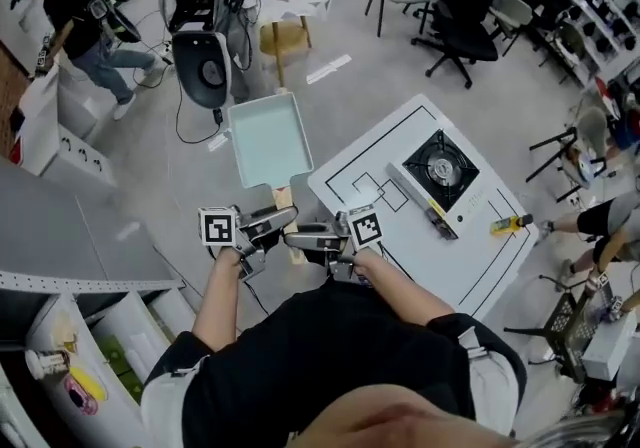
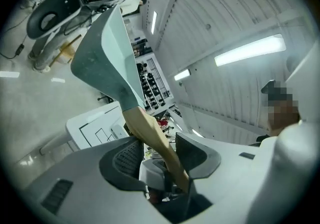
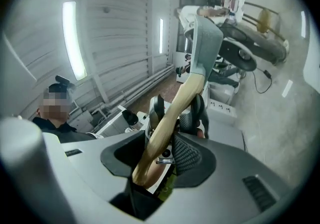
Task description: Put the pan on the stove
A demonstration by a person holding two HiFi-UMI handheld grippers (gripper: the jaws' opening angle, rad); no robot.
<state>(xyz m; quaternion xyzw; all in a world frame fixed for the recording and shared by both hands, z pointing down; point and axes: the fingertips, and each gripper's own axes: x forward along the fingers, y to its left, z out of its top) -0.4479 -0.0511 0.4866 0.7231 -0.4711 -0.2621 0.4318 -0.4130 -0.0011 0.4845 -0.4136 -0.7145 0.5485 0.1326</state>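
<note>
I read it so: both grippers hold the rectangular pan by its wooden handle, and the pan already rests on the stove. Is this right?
Not quite. The pan is not on the stove; the head view shows it held in the air beside the white table. The left gripper and right gripper do hold its wooden handle.

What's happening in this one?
A person holds a pale green rectangular pan in the air by its wooden handle. The left gripper and the right gripper are both clamped on that handle. The pan hangs over the floor beside the white table. The stove on the table is bare, so the pan is not yet placed.
</note>
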